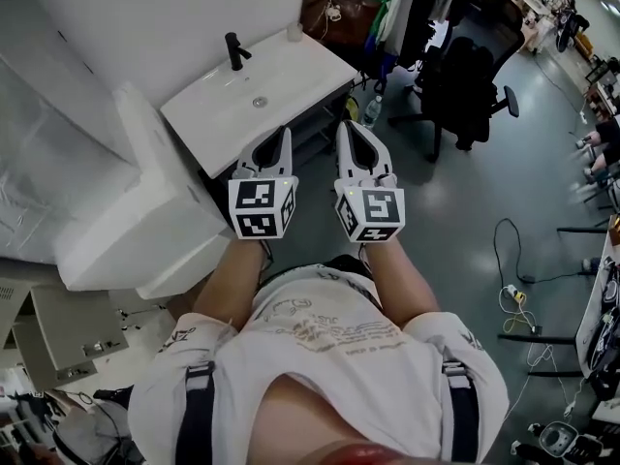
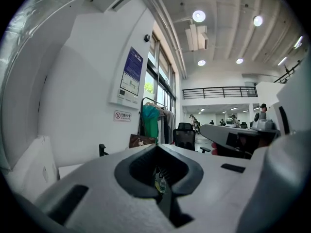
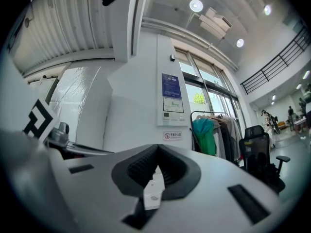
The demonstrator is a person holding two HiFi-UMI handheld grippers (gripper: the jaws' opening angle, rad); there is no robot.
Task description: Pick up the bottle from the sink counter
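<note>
Bottle [image 1: 372, 111] stands upper centre of the head view, just right of the sink counter [image 1: 300, 71]. Left gripper [image 1: 285, 136] and right gripper [image 1: 348, 127], mid-frame, both have jaws closed on nothing

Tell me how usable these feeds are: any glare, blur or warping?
Head view: sharp, evenly lit, but the white sink counter nearly washes out. Left gripper view: heavy fisheye, black corners, ceiling lights flare. Right gripper view: same warping, right tool close and soft.
</note>
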